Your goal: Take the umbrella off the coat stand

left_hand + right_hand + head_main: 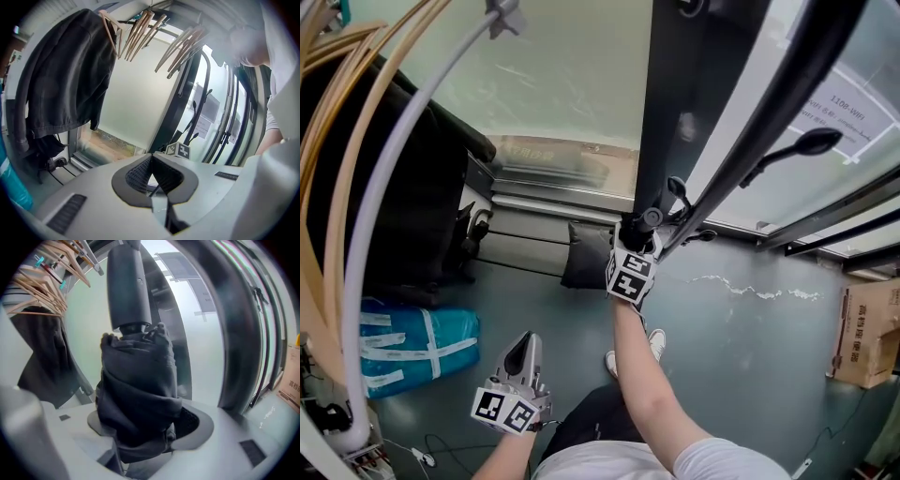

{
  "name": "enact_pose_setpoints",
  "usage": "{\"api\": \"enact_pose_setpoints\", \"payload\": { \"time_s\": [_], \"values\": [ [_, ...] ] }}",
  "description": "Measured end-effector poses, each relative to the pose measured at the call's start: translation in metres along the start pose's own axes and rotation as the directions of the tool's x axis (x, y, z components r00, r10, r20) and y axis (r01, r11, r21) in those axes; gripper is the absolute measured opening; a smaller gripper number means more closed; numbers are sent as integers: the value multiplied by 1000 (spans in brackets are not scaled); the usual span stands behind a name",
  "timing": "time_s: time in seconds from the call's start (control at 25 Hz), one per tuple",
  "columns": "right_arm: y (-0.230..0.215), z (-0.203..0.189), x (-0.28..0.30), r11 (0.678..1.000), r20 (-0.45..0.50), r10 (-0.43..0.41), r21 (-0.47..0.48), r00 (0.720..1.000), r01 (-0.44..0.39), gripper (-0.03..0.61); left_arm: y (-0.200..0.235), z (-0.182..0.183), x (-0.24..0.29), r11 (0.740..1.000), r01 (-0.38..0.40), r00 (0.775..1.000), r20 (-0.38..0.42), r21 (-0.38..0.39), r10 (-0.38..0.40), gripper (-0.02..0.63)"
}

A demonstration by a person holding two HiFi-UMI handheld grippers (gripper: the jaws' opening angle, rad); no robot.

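Note:
The folded black umbrella hangs upright, its dark grey handle at the top. My right gripper has its jaws round the bunched fabric, which fills the gap and lies against both pads. In the head view the right gripper is raised at arm's length by the window frame. The coat stand's white tube and wooden hangers arc down the left side. My left gripper hangs low and apart from them, shut with nothing in it; its pads meet at the tip.
A black jacket hangs on the stand at the left. On the floor below lie a blue wrapped bundle and, at the far right, a cardboard box. Dark window frames with a lever handle stand just behind the umbrella.

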State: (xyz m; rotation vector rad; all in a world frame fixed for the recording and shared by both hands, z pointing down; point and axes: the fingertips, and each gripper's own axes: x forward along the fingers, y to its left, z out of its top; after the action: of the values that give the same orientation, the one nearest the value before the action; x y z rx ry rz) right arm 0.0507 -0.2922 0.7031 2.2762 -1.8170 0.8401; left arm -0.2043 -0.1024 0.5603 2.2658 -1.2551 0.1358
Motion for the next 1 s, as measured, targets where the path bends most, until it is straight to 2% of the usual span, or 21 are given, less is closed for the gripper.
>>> {"api": "enact_pose_setpoints", "payload": {
  "time_s": [0.28, 0.68, 1.0],
  "values": [
    [3, -6, -6, 995, -31, 63, -69, 998, -65, 288, -10, -5, 3, 1000, 19, 1000, -4, -3, -19, 25],
    [2, -13, -23, 985, -61, 174, 7, 983, -174, 267, -14, -13, -13, 1000, 2, 1000, 15, -15, -2, 25],
    [10, -12, -40, 973, -59, 219, -58, 974, -223, 256, -17, -17, -27, 999, -18, 999, 42, -30, 19, 25]
  ]
}}
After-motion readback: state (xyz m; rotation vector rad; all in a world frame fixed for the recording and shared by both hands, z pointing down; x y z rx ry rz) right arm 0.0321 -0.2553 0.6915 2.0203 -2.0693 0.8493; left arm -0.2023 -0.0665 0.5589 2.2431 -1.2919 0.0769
